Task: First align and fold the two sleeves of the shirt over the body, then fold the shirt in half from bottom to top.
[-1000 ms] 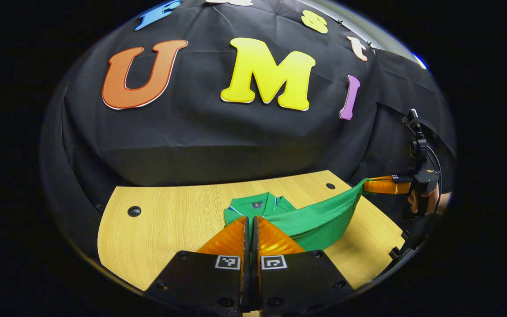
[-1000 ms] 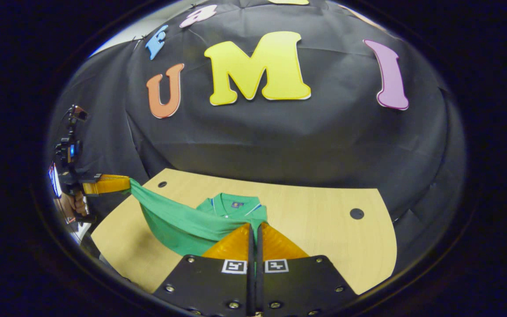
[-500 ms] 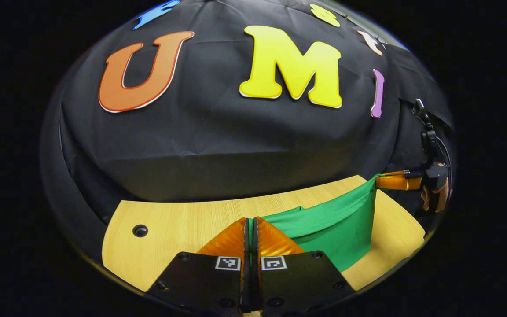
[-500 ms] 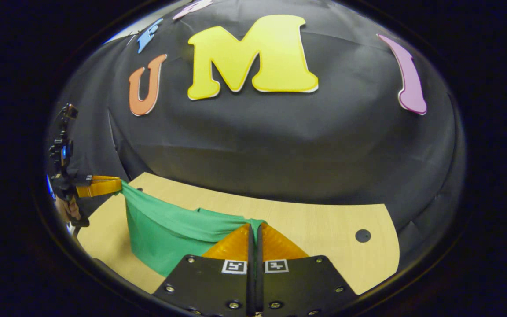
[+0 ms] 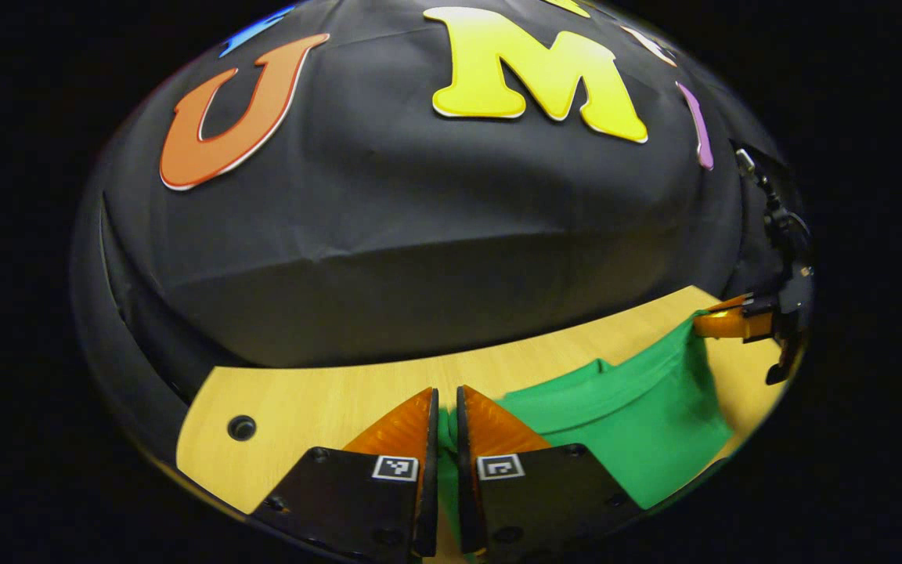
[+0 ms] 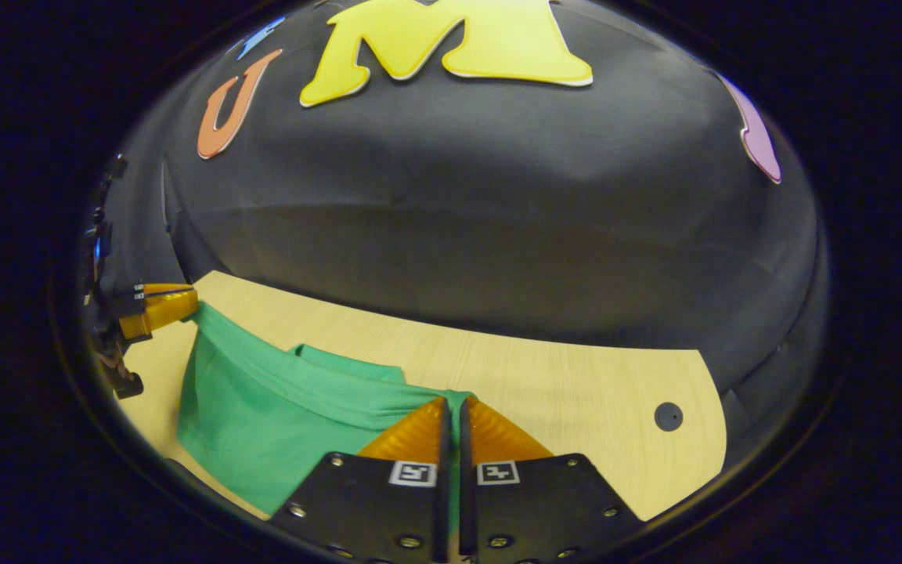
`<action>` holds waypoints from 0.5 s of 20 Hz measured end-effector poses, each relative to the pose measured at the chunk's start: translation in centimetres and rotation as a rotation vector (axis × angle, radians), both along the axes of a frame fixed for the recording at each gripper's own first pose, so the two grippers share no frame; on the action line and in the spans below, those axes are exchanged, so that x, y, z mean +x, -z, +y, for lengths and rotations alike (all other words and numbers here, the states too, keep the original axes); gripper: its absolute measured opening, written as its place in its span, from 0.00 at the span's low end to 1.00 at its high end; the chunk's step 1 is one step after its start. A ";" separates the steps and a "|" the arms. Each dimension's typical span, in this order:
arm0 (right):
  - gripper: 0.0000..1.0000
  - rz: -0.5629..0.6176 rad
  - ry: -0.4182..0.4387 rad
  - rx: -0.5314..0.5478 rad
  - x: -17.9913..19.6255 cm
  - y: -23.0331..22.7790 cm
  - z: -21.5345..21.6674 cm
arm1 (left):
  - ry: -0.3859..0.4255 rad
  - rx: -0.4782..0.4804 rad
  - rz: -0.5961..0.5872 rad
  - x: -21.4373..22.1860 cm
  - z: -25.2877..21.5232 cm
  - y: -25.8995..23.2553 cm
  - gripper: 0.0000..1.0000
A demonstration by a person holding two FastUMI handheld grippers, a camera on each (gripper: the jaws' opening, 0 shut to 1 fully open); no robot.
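- Jaws of the left gripper [image 5: 443,411] nearly together at bottom centre of the left gripper view, with a strip of green cloth caught in the narrow gap: clamped on the shirt's hem corner.
- Jaws of the right gripper [image 6: 455,419] pressed close at bottom centre of the right gripper view, green fabric pinched at their tips: likewise clamped on the shirt.
- Green shirt [image 5: 639,423] spread in the lower right of the left gripper view, stretched from the near fingers toward the other gripper at the right edge, where its corner is held.
- In the right gripper view, same shirt [image 6: 263,415] in the lower left, hem pulled fairly taut between the two grips, a folded ridge running across the cloth.
- Two corners held apart, likely to keep the bottom edge straight and flat while carried over the body; collar hidden, presumably under the raised layer.
- Judged step: the bottom-to-top fold, well along, hem near the far end of the garment but not yet laid down and released.
- Next call: lowering both corners evenly so edges line up; uneven drop risks a skewed fold or a bunched ridge.
- Wooden table [image 5: 326,399] beneath, pale, with a dark round hole [image 5: 241,428] at lower left of the left gripper view and another hole [image 6: 667,416] at lower right of the right gripper view.
- Black booth wall behind, filling the upper part of both views.
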State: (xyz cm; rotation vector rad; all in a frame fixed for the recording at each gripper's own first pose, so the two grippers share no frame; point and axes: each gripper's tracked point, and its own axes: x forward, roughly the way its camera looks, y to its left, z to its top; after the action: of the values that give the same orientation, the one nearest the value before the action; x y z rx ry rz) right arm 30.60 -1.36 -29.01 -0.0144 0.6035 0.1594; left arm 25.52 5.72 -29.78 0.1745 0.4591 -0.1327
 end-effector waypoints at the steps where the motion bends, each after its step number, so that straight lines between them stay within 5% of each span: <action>1: 0.22 -0.005 0.018 0.007 0.1 0.0 0.1 | 0.014 0.016 0.011 0.2 -0.6 0.4 0.15; 4: 0.73 -0.055 0.066 -0.023 0.5 -1.1 -0.7 | 0.016 -0.014 0.004 0.0 -1.8 0.1 0.99; 5: 0.90 -0.074 0.078 -0.026 0.4 -2.0 -1.0 | 0.006 -0.026 -0.012 -0.1 -1.7 -0.6 0.99; 10: 0.89 -0.129 0.122 0.000 -1.4 -5.9 -2.0 | -0.067 -0.070 -0.084 -2.1 0.3 -5.6 0.99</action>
State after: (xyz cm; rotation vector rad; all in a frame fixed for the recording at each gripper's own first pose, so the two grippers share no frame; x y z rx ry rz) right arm 29.17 -3.32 -23.14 0.0120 0.4742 0.0395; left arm 23.45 5.99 -24.16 0.0959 0.3758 -0.0754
